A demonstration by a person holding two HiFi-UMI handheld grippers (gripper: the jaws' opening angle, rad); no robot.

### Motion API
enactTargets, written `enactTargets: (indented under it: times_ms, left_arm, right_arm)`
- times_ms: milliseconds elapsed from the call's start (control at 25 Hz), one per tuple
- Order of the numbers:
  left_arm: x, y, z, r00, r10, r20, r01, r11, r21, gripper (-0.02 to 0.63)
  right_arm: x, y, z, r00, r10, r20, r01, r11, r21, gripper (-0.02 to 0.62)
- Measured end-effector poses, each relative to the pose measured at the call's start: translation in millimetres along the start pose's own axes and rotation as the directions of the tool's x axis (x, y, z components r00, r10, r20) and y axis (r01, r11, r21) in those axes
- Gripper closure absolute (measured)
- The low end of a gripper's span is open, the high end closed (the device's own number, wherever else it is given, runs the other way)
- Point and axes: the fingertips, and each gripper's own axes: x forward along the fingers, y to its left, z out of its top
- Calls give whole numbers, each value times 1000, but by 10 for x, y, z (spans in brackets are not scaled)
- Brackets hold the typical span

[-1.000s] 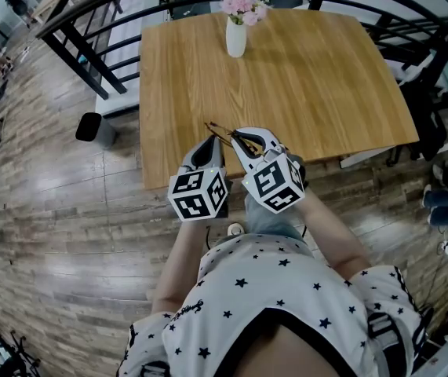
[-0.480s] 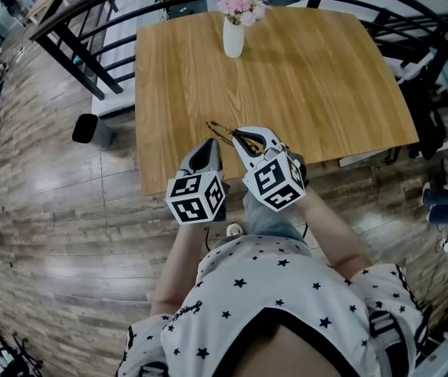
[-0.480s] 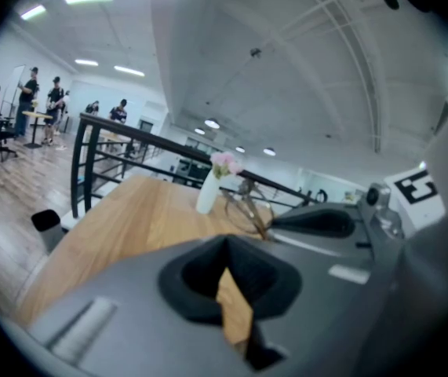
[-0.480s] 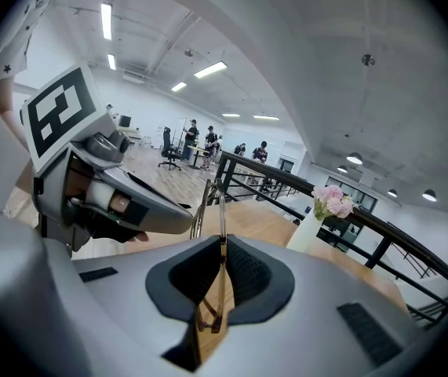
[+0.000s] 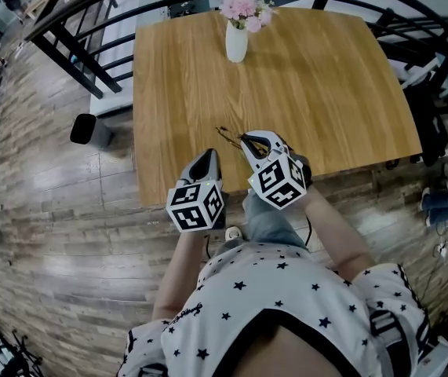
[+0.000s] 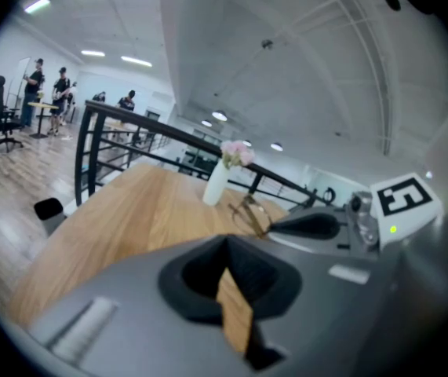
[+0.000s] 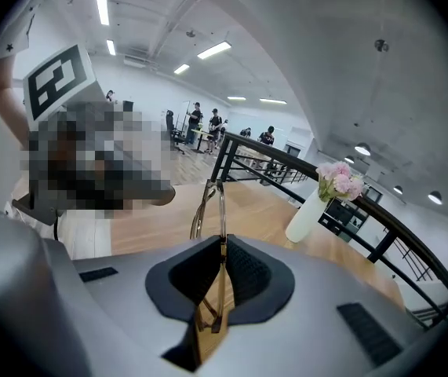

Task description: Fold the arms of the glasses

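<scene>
R tongs (image 5: pixel 249 138) clamped on glasses (image 7: pixel 210 199), L tongs (image 5: pixel 209 155) closed & empty, so I'd keep R steady and fold w/ L slowly, no twisting.

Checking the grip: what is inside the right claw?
The right claw is shut on the glasses; the frame sticks out ahead. Its pads hide the part gripped.

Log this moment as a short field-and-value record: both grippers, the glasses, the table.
left gripper: jaws together, nothing between them, clear of the glasses
right gripper: shut on the thin frame of the glasses
glasses: held at the table's near edge; whether the arms are folded is unclear
table: wooden, with a white vase of pink flowers near the far edge
</scene>
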Motion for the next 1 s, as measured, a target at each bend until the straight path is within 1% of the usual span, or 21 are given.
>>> enactTargets:
  times_ms: [240, 560, 1000]
  left_arm:
    - [242, 59, -1, 1000, 8, -25, -8, 1000, -14, 598]
    - [560, 164, 84, 999, 23, -23, -24, 999, -38, 598]
    - [854, 299, -12, 996, 55, -65, -60, 995, -75, 598]
  right_arm:
    - [297, -123, -186, 998, 35, -49, -36, 999, -33, 574]
    - [714, -322, -420, 992, 66, -108, -77, 992, -103, 574]
    - [1179, -476, -781, 975, 106, -197, -140, 976, -167, 574]
